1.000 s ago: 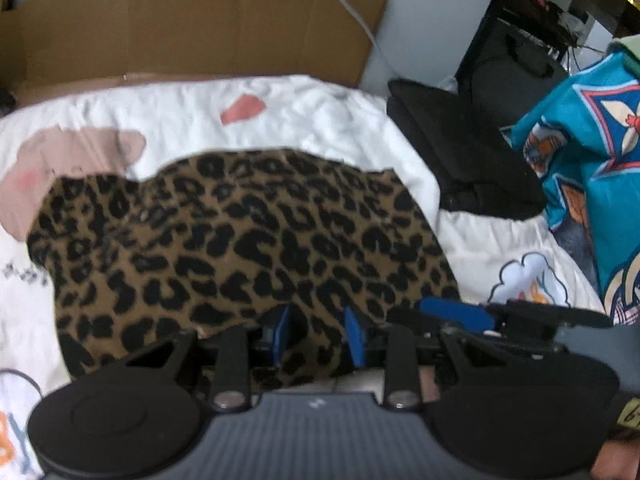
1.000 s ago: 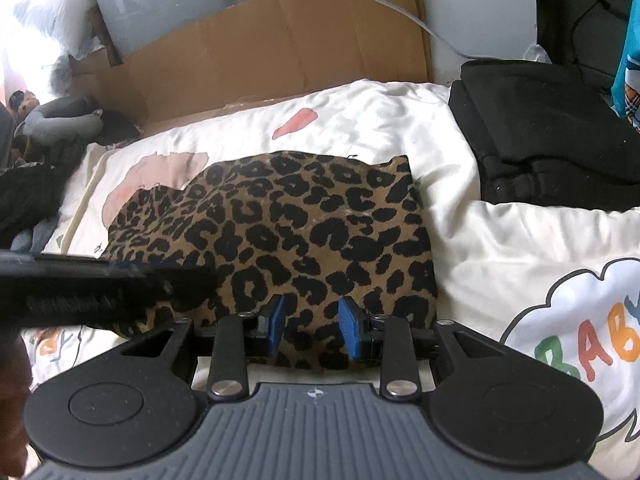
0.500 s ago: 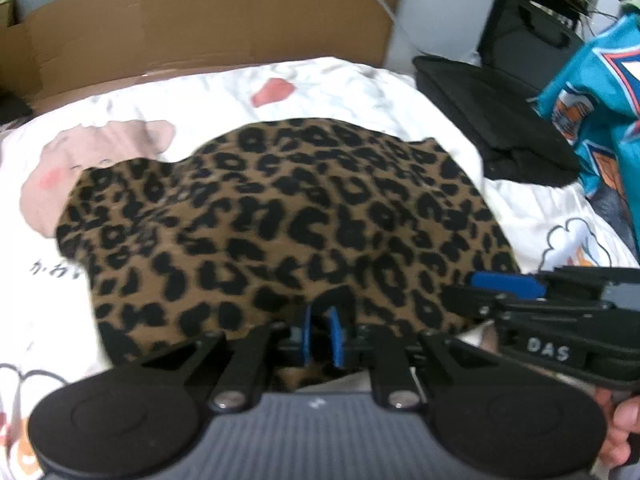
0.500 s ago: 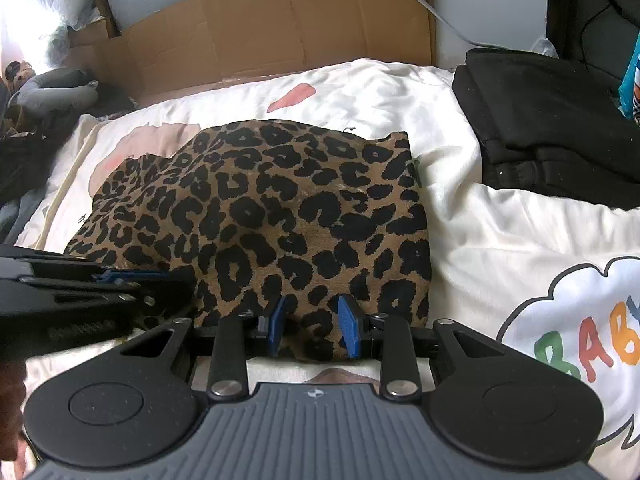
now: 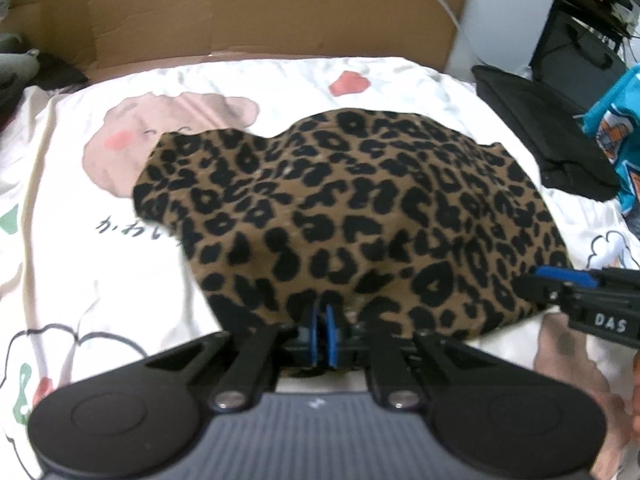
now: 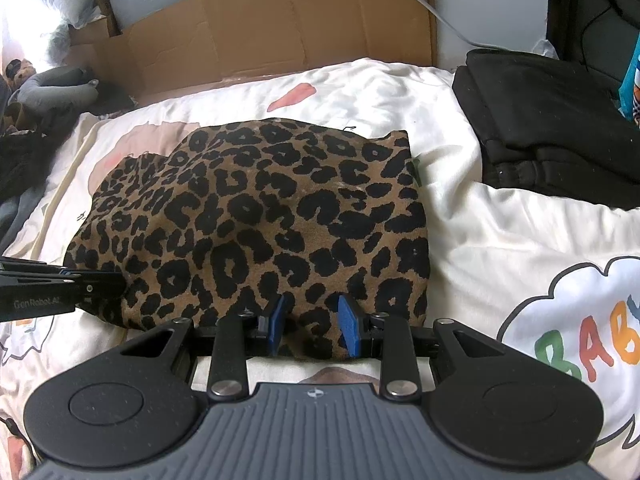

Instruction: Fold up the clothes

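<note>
White bedding (image 6: 472, 240) printed with cartoon clouds and coloured letters covers the whole work surface, and the leopard-print garment (image 6: 264, 216) lies spread on it at the centre of both wrist views.

Nearest in the left wrist view, the left gripper (image 5: 324, 334) sits at 6 o'clock with its blue pads drawn almost together, pinching the near hem of the leopard-print garment (image 5: 340, 208); the cloth bunches up just above the pads. At 3 o'clock in that view the right gripper (image 5: 560, 280) reaches in from the edge, its tip on the garment's near right edge.

Nearest in the right wrist view, the right gripper (image 6: 312, 326) stands at 6 o'clock with its blue pads parted and the garment's near hem lying between them; whether the pads press the cloth I cannot tell. At 9 o'clock the left gripper (image 6: 108, 280) comes in from the side, its tip at the garment's near left corner.

Beyond the garment, at 2 o'clock, a folded black garment (image 6: 552, 128) rests on the bedding, apart from the leopard cloth. A turquoise patterned cloth (image 5: 616, 128) shows at 3 o'clock in the left wrist view, at the frame's edge. Farthest back, from 10 to 1 o'clock, a flattened cardboard sheet (image 6: 280, 28) leans upright behind the bed, with a grey cable (image 6: 432, 12) trailing across its right end.
</note>
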Demonstrator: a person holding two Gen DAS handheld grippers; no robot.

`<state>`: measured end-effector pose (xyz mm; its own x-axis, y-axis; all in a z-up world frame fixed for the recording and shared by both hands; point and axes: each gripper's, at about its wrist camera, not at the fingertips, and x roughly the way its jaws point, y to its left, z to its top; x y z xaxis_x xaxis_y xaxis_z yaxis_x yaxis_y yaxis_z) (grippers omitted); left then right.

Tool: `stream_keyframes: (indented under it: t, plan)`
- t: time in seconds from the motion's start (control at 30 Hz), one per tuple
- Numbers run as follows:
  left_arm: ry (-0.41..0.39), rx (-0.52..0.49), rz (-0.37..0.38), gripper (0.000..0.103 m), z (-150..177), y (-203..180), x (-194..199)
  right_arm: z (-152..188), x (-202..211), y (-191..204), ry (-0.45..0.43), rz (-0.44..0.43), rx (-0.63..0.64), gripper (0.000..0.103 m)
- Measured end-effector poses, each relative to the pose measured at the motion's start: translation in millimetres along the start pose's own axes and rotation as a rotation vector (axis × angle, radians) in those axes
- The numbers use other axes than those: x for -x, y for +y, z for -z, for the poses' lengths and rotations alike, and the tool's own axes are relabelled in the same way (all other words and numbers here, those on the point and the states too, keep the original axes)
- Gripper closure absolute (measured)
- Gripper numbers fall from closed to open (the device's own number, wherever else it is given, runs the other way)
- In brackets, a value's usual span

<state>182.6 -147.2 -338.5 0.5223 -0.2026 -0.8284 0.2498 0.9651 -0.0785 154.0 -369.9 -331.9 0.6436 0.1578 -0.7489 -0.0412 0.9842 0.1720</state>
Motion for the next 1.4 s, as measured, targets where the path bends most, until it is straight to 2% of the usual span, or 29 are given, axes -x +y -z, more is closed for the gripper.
stream_keyframes:
  t: [0.13, 0.27, 0.5, 0.57, 0.67, 0.8, 0.9, 1.03, 1.1, 1.23, 1.4]
  plan:
    - [-0.002, 0.042, -0.007, 0.097, 4, 11, 6, 1, 0, -1, -0.001, 0.001, 0.005, 0.067]
    - [-0.002, 0.07, -0.05, 0.097, 10, 18, 11, 1, 0, -2, -0.003, 0.002, 0.0, 0.067]
    - [-0.004, 0.178, -0.068, 0.096, 15, 43, 25, 0, 9, -6, 0.0, 0.011, -0.035, 0.066]
    - [-0.017, 0.217, -0.07, 0.096, 16, 50, 32, -2, 17, -7, -0.006, -0.011, -0.06, 0.066]
    - [-0.023, 0.293, -0.052, 0.095, 16, 63, 40, -3, 28, -10, -0.02, -0.03, -0.104, 0.066]
    - [-0.01, 0.377, -0.006, 0.082, 18, 74, 43, 2, 34, -22, -0.015, -0.045, -0.19, 0.065]
    - [0.018, 0.455, 0.04, 0.077, 22, 80, 39, 9, 33, -37, 0.004, -0.083, -0.309, 0.062]
    - [0.062, 0.61, 0.132, 0.074, 32, 90, 30, 22, 29, -60, 0.013, -0.149, -0.507, 0.054]
    - [0.077, 0.663, 0.156, 0.068, 37, 91, 26, 27, 26, -67, 0.014, -0.172, -0.568, 0.054]
    - [0.099, 0.74, 0.193, 0.066, 46, 90, 16, 34, 20, -75, 0.013, -0.205, -0.66, 0.053]
    - [0.085, 0.869, 0.22, 0.062, 57, 97, 8, 41, 10, -83, -0.004, -0.244, -0.763, 0.048]
